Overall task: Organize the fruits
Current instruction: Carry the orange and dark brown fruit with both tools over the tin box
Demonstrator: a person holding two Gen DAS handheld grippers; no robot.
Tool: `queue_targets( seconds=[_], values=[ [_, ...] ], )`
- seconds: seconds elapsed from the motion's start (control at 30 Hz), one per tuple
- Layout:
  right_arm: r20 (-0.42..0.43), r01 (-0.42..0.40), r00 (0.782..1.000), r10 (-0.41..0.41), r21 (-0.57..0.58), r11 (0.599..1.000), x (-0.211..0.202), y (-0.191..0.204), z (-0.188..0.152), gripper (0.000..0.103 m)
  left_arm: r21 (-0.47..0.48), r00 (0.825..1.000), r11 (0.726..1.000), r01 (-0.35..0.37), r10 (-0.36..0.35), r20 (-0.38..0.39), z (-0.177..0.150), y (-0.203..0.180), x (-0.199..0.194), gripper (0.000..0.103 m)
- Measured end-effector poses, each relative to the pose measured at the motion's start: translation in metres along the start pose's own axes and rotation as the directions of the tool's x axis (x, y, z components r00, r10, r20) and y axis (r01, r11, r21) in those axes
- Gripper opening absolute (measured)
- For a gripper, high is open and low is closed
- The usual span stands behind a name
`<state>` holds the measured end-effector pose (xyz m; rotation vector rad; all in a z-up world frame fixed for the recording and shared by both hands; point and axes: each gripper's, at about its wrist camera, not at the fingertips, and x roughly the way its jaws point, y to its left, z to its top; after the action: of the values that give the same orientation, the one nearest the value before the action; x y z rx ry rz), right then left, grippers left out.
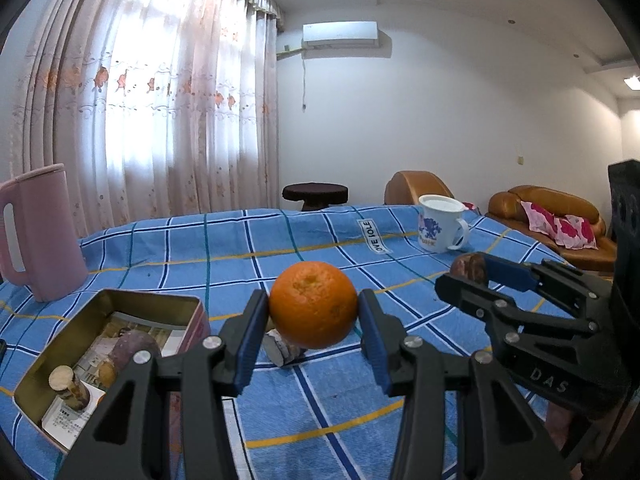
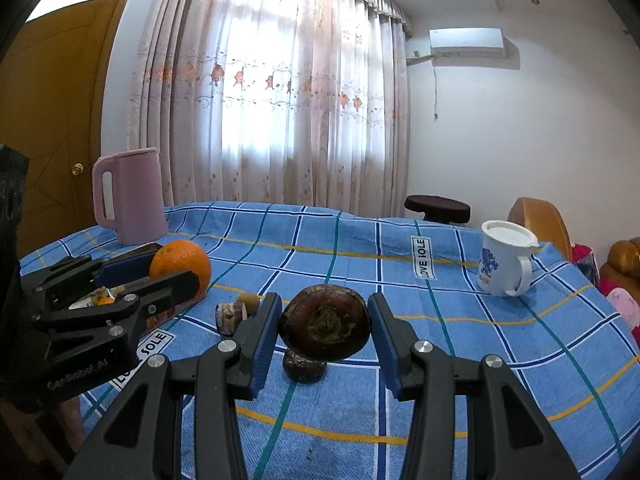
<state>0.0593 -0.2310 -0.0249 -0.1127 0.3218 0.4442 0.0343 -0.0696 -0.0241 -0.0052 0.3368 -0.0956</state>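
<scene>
Orange [image 1: 313,305] sits gripped in my left claw [image 1: 313,334], the tin [image 1: 188,304] just down-left; my right claw [image 2: 323,334] clamps a brown chestnut [image 2: 325,322].

orange [image 1: 313,305] dimpled, matt | tin [image 1: 44,364] metal | tablecloth [image 1: 328,404] woven cloth | mug [image 1: 439,224] glossy

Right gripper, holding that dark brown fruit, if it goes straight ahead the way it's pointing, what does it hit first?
Probably nothing soon: past the brown fruit in the right gripper lies open blue tablecloth. The white mug sits off right. Depth is uncertain.
</scene>
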Motion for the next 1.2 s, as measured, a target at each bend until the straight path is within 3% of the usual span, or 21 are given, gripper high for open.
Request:
queue_targets(
  seconds=[0.27,0.47,0.77,1.0,1.2],
  values=[
    [-0.009,0.018,1.0,-0.019,-0.038,0.999,0.002,0.007,0.001,0.047,-0.023,1.0,1.0,-0.003,0.003,-0.009,0.0,0.012,-0.001,0.048],
    [-0.029,-0.02,0.999,0.019,-0.038,0.999,0.008,0.017,0.008,0.047,-0.043,1.0,0.999,-0.006,0.005,-0.023,-0.001,0.027,-0.004,0.048],
    [-0.05,-0.187,0.982,0.184,-0.047,0.981,0.031,0.065,0.038,0.047,-0.112,0.996,0.99,-0.081,0.075,-0.056,0.002,0.082,-0.015,0.048],
    [-0.092,-0.296,0.953,0.288,-0.086,0.951,0.057,0.119,0.049,0.047,-0.172,0.981,0.969,-0.176,0.158,-0.116,-0.003,0.139,-0.015,0.048],
    [-0.152,-0.345,0.933,0.327,-0.118,0.931,0.084,0.159,0.047,0.047,-0.195,0.964,0.953,-0.232,0.198,-0.177,-0.009,0.176,-0.009,0.048]
  ],
)
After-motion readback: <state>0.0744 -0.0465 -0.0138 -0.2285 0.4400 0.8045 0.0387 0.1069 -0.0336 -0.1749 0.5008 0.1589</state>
